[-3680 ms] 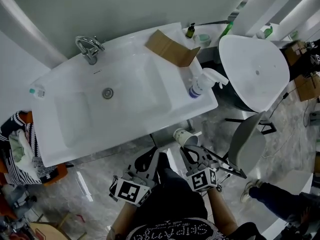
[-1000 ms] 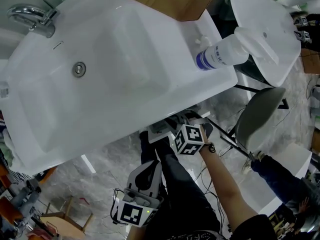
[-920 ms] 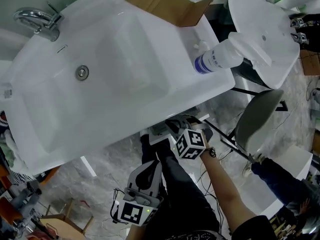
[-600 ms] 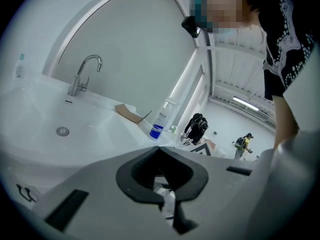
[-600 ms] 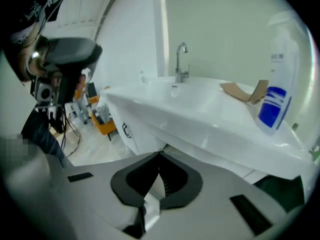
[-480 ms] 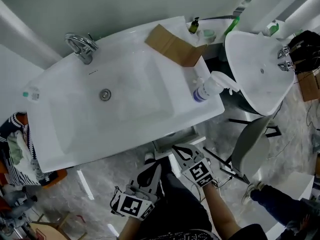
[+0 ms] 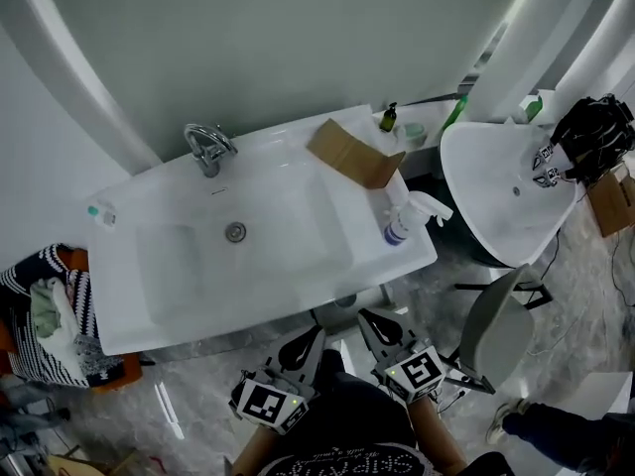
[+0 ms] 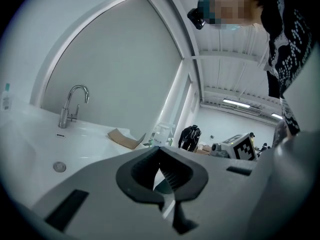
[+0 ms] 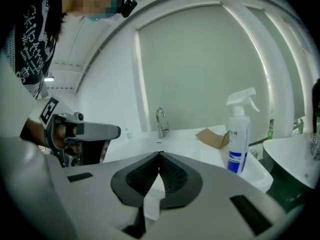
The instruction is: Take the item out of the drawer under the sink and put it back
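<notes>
The white sink (image 7: 169, 266) fills the middle of the head view, with its tap (image 7: 206, 147) at the back. Its front edge hides the drawer below it, and no item from the drawer shows in any view. My left gripper (image 7: 314, 333) and right gripper (image 7: 367, 317) sit side by side just in front of the sink, pointing at it. Both are shut with nothing between the jaws. In the left gripper view the left gripper (image 8: 160, 151) has its tips touching, and so does the right gripper (image 9: 159, 156) in its own view.
A spray bottle (image 7: 402, 221) and a folded cardboard piece (image 7: 352, 154) stand on the sink's right side. A round white table (image 7: 506, 186) and a grey chair (image 7: 491, 310) are to the right. A basket with striped cloth (image 7: 45, 315) sits at the left.
My right gripper has drawn back from under the sink's front edge to beside the left gripper. The head view has lifted away, so the whole sink shows.
</notes>
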`<state>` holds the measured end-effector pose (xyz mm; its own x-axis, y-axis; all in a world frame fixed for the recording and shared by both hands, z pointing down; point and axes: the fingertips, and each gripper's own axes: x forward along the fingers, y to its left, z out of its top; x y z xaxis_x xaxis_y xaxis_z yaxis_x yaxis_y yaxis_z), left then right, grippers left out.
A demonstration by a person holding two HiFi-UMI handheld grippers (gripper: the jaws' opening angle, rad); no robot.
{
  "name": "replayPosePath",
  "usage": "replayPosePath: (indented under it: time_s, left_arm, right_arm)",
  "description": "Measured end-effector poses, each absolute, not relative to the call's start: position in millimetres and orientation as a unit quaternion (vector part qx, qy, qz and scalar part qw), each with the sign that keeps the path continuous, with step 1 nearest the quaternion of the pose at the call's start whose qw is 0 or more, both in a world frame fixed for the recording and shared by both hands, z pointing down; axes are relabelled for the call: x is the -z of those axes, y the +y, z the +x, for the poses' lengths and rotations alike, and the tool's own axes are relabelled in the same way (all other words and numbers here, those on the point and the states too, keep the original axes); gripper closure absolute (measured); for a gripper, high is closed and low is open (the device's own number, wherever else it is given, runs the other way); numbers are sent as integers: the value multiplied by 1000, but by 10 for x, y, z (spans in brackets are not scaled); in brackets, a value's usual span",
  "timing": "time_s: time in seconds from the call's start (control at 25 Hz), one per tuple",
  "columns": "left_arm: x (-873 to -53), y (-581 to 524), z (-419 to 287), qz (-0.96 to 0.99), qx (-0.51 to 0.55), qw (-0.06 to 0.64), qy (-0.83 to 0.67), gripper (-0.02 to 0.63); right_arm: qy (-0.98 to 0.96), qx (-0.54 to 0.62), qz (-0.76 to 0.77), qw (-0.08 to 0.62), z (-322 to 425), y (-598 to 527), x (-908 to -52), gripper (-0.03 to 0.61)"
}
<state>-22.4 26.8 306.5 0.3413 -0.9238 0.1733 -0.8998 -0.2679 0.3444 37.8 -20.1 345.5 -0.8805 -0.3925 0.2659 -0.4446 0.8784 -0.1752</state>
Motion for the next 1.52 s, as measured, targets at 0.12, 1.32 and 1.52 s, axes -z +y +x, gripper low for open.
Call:
replayPosePath:
  time_s: [0.12,1.32,1.52]
  left_arm:
    - [-2942,261,-221,801,36,175,-571,614]
    - [-2663,486,-266,809,31,115,-576,614]
    - [-2581,473,-290,803,50,112,-583,614]
  right_arm:
    - [-960,-123,233,94,414,-173,-3316,560]
    - [-957,-90,276,11,604,157,-2782,560]
    - [-957,-93,273,12,589,155,-2776,560]
